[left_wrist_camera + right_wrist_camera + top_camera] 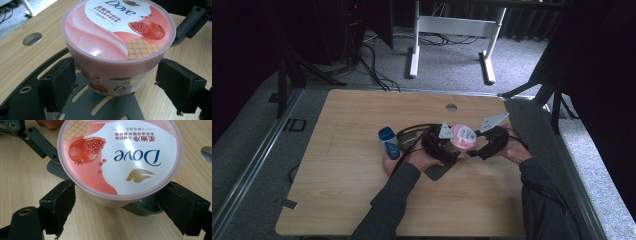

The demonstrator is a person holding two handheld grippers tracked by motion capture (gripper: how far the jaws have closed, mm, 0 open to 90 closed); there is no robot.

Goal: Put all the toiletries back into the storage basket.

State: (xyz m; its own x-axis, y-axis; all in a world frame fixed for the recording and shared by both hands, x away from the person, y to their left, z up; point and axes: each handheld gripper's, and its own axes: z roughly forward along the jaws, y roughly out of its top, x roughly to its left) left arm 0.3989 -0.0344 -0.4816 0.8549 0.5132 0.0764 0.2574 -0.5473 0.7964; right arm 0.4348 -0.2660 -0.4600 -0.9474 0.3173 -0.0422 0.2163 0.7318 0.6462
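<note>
The pink tub (462, 137) sits on a grey plate (110, 110) mid-surface, both grippers' fingers (60, 82) spread wide beside its walls, apparently bracketing it to steady and open it.

From above, my view is dim and soft, dark at the edges, with muted light on the pale wooden desk (362, 165). My gripper views are brighter and sharper. Overhead light puts white glare on the pink plastic tub's glossy lid (100, 55), and nearby corners blur slightly.
</note>
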